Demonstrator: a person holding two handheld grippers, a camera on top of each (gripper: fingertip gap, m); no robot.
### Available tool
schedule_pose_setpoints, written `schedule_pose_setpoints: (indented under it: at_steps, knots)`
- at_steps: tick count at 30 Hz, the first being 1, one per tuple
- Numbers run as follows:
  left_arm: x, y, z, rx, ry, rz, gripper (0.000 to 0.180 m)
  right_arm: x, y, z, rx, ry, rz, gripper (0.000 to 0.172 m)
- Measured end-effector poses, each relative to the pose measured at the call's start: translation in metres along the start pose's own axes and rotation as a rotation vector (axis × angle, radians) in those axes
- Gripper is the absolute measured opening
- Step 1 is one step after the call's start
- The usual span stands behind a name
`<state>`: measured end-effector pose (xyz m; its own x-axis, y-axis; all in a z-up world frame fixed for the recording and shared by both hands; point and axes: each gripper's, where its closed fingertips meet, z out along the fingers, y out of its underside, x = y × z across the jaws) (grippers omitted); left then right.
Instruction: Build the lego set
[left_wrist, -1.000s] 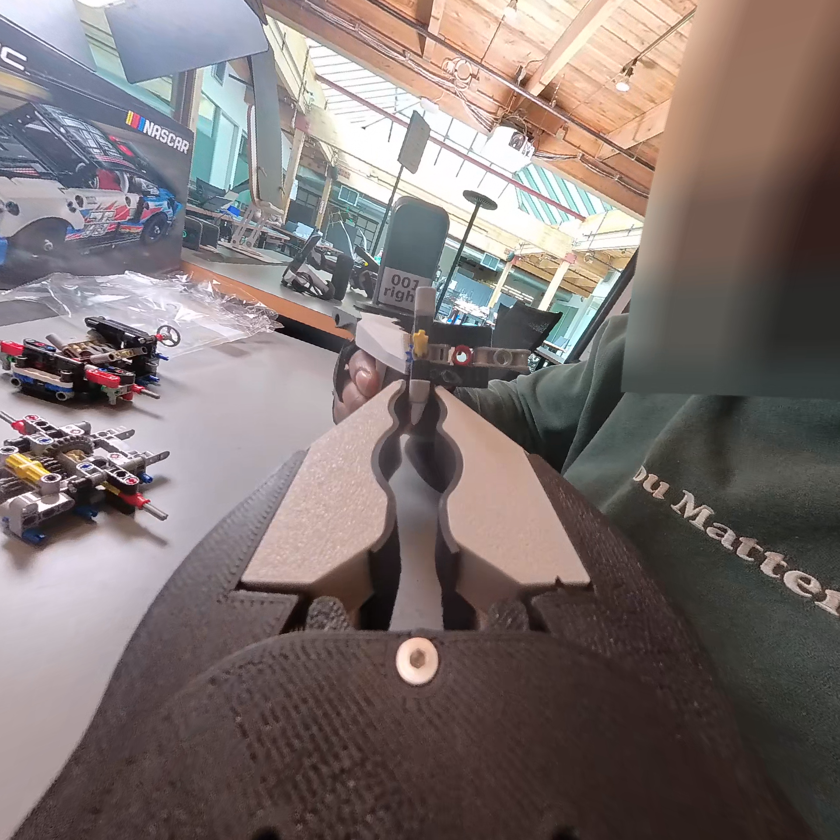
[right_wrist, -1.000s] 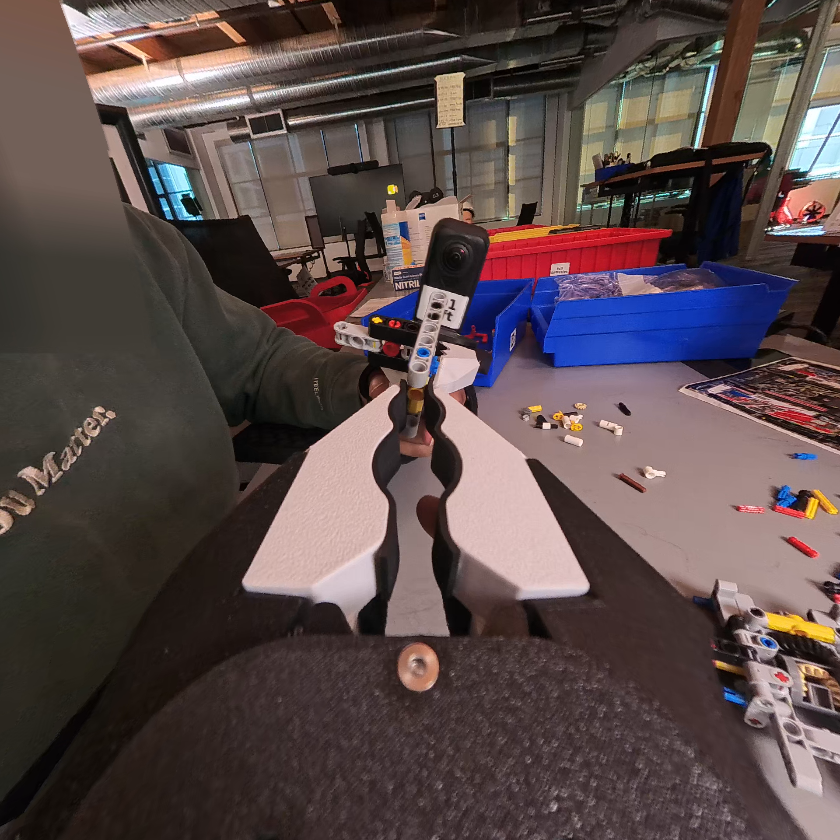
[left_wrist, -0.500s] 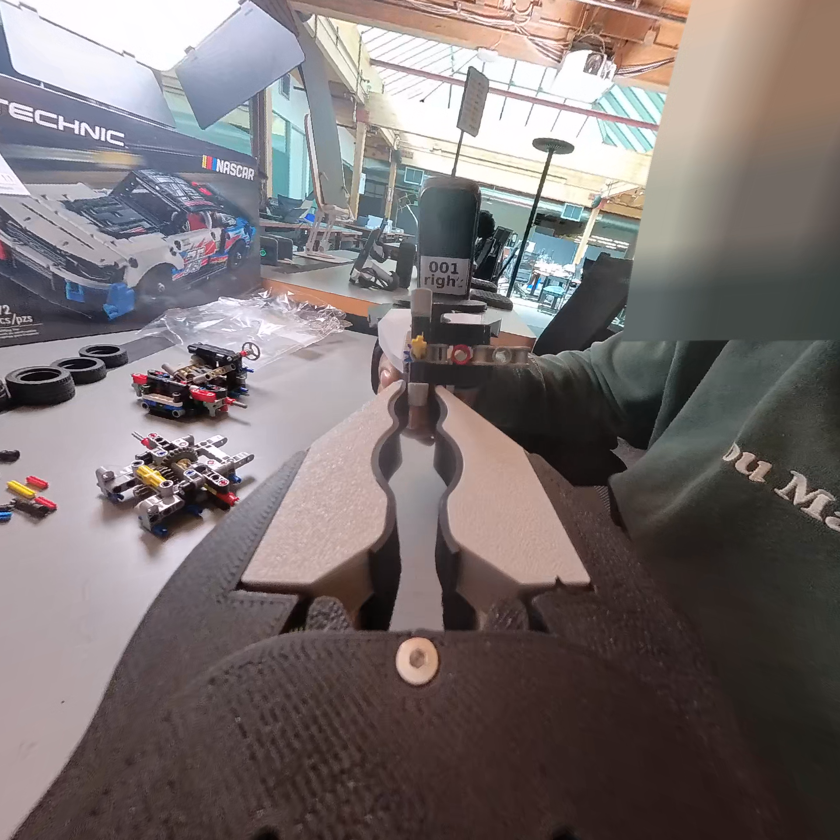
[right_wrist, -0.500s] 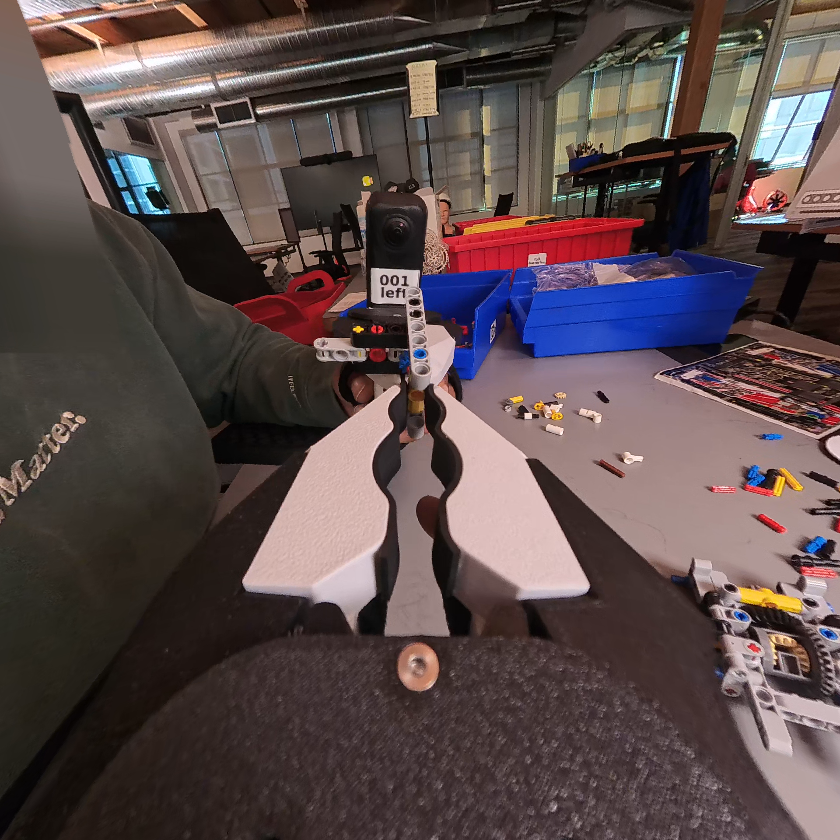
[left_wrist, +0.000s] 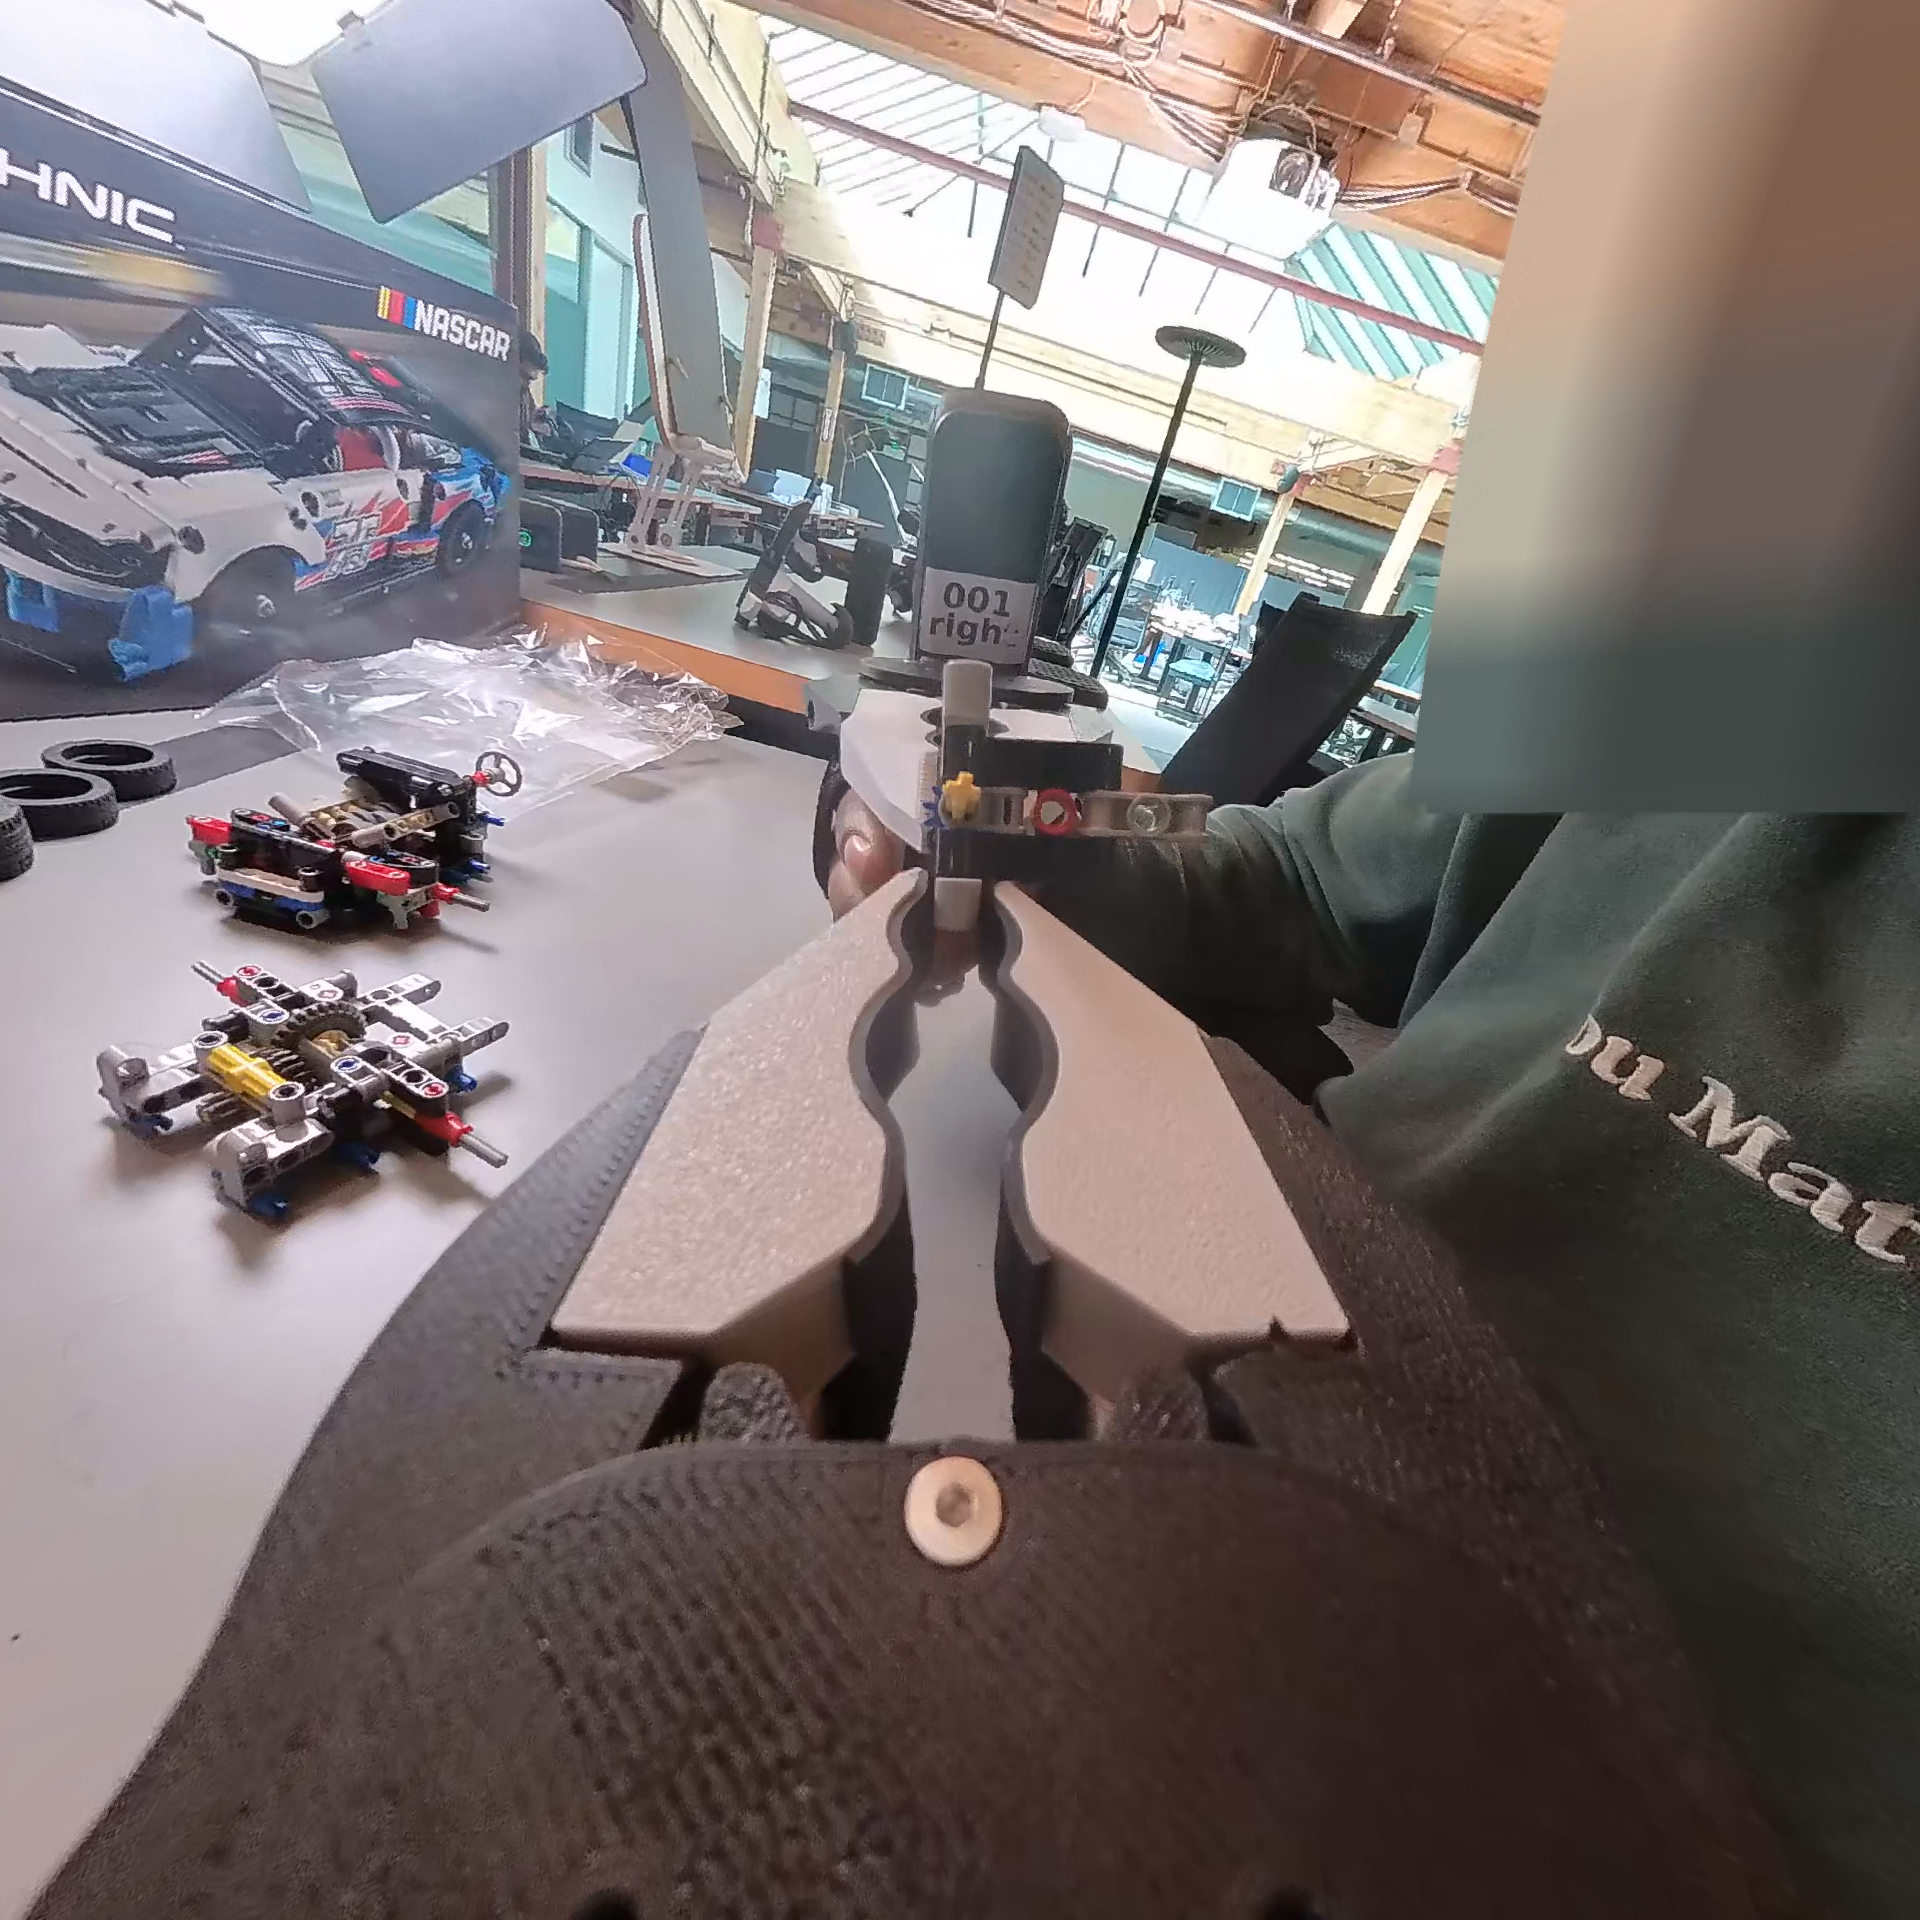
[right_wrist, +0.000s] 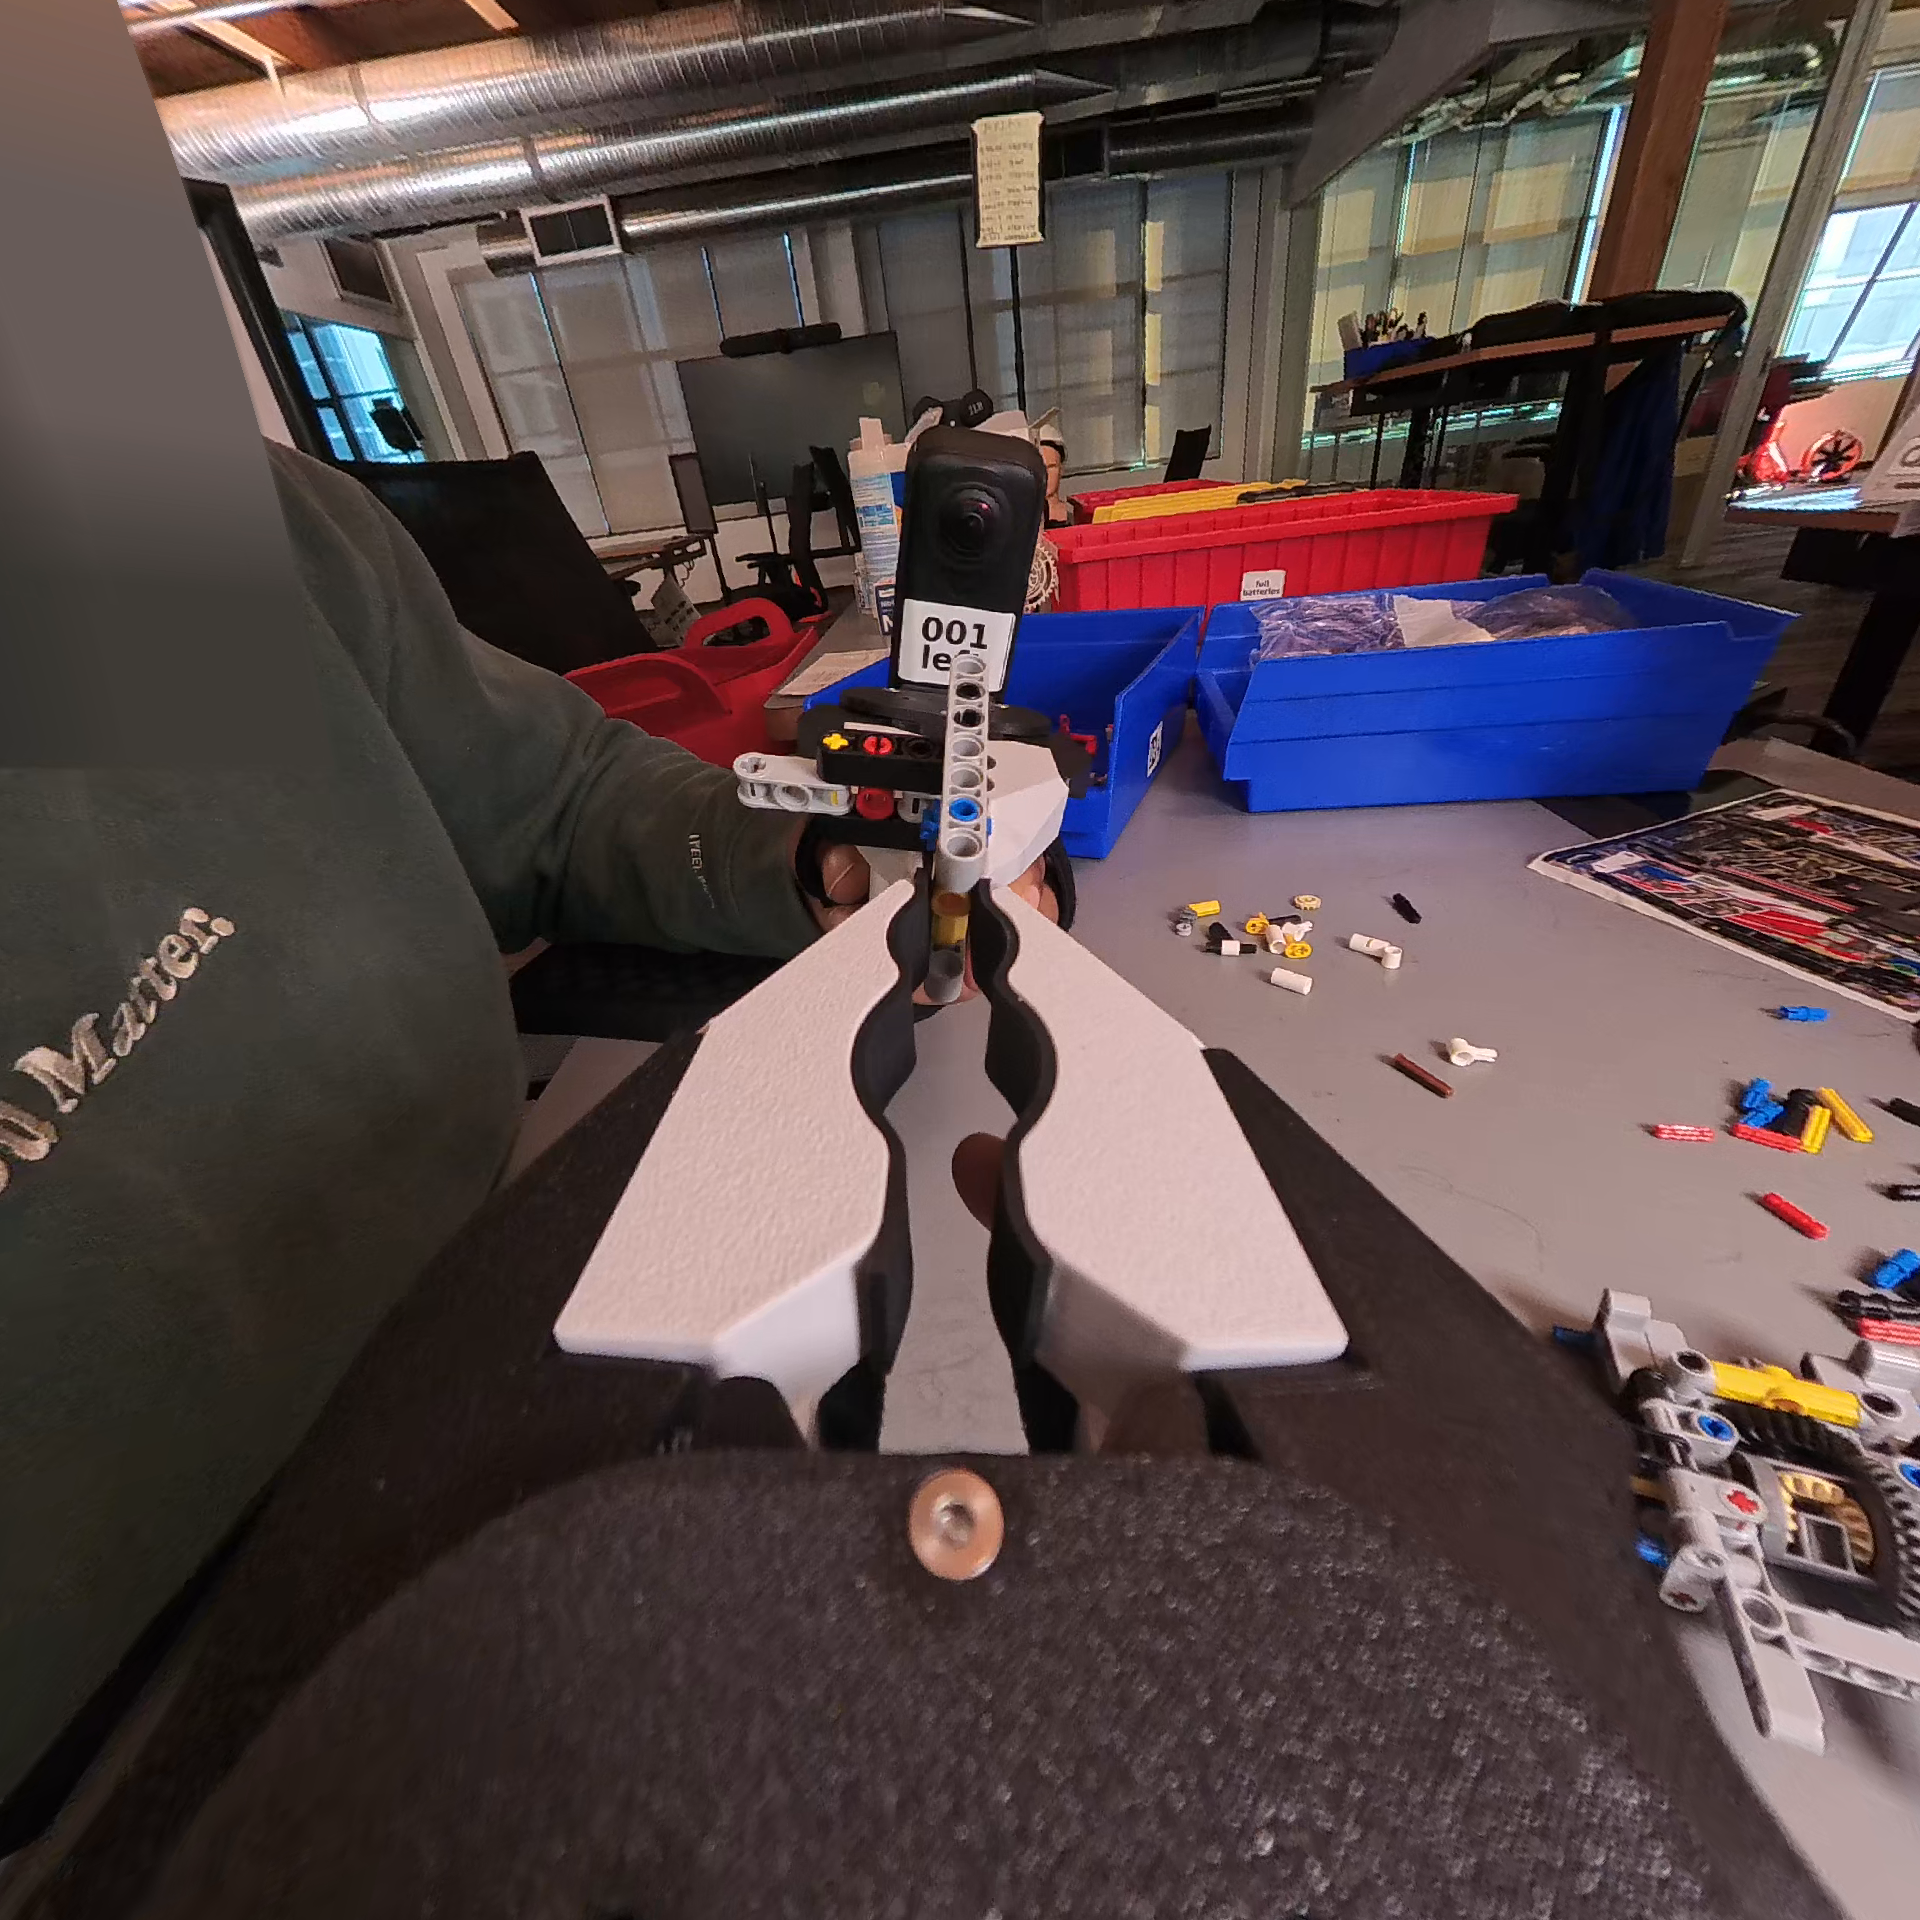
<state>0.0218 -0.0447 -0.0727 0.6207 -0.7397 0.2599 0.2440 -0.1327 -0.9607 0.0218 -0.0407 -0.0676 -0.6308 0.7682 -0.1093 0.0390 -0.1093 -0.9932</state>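
Both grippers are held above the grey table (left_wrist: 623, 987), facing each other, and both grip one small brick assembly. In the left wrist view my left gripper (left_wrist: 956, 914) is shut on the lower end of the assembly (left_wrist: 1049, 774), which is made of black beams, a grey beam with a red pin and a yellow axle. The right gripper's white finger (left_wrist: 883, 769) shows behind it. In the right wrist view my right gripper (right_wrist: 951, 935) is shut on the lower end of the assembly's upright light grey holed beam (right_wrist: 966, 769). The left gripper's white finger (right_wrist: 1029, 810) shows just beyond.
Two larger built assemblies (left_wrist: 343, 842) (left_wrist: 301, 1081), black tyres (left_wrist: 104, 769), a plastic bag (left_wrist: 468, 707) and a car box (left_wrist: 249, 488) lie on the left. Blue bins (right_wrist: 1455, 707), loose small pieces (right_wrist: 1268, 935), a booklet (right_wrist: 1766, 894) and another assembly (right_wrist: 1787, 1496) lie on the right. A person's green sleeve (right_wrist: 540, 790) is close by. Both grippers' tips are close together, under 4 cm apart.
Both grippers have shifted and turned together with the assembly held between them. The grey beam went from tilted to upright in the right wrist view. Neither grasp has opened.
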Motion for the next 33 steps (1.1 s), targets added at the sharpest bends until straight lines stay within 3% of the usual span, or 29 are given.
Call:
schedule_pose_setpoints:
  at_steps: [19,23,27,31,33]
  knots:
    - [-0.002,0.000,-0.002,-0.004,0.010,-0.048,0.006,0.002,0.000,0.001,0.010,0.018,0.004,0.006]
    - [-0.005,0.008,-0.003,-0.042,0.077,-0.230,0.006,0.007,0.000,-0.005,-0.011,0.019,-0.011,0.037]
    - [-0.002,0.044,-0.008,-0.228,0.200,-0.501,0.006,0.006,0.024,-0.018,-0.170,-0.018,-0.091,0.035]
    - [0.006,0.076,-0.009,-0.388,0.248,-0.609,0.006,0.003,0.046,-0.020,-0.307,-0.021,-0.160,0.028]
    - [0.014,0.083,-0.010,-0.433,0.290,-0.642,0.006,-0.012,0.062,-0.019,-0.412,-0.082,-0.252,0.047]
